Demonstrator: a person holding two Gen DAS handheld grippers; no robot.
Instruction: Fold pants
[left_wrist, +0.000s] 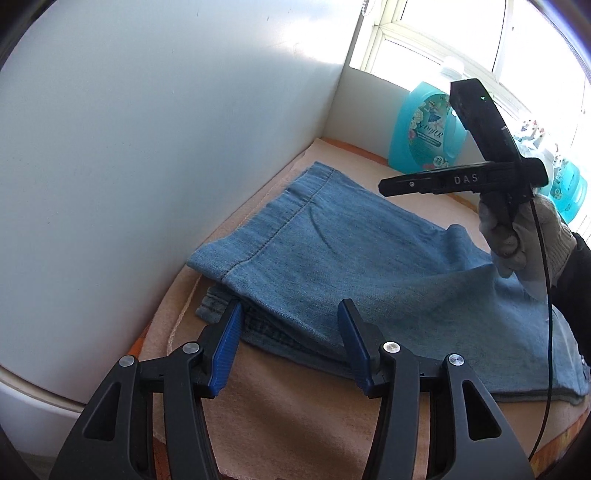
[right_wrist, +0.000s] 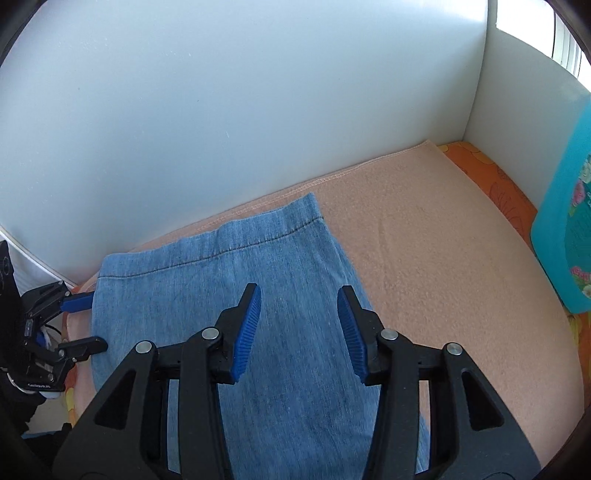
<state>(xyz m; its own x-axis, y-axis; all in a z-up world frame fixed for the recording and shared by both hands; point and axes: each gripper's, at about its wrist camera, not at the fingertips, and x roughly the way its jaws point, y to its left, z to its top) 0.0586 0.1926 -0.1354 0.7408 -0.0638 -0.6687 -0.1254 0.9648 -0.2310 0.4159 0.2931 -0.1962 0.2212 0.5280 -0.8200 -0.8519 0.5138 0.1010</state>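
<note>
Both grippers, left gripper (left_wrist: 290, 345) and right gripper (right_wrist: 299, 332), part-open and empty above folded pants (right_wrist: 258, 266).

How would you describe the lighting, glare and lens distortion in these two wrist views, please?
Left wrist view: the window is blown out to white, backlighting the blue bottle; the white wall bulges from fisheye curvature. Right wrist view: light is softer and even, the jeans are sharp, the towel edge bows, and dark vignette fills the corners in both.
</note>
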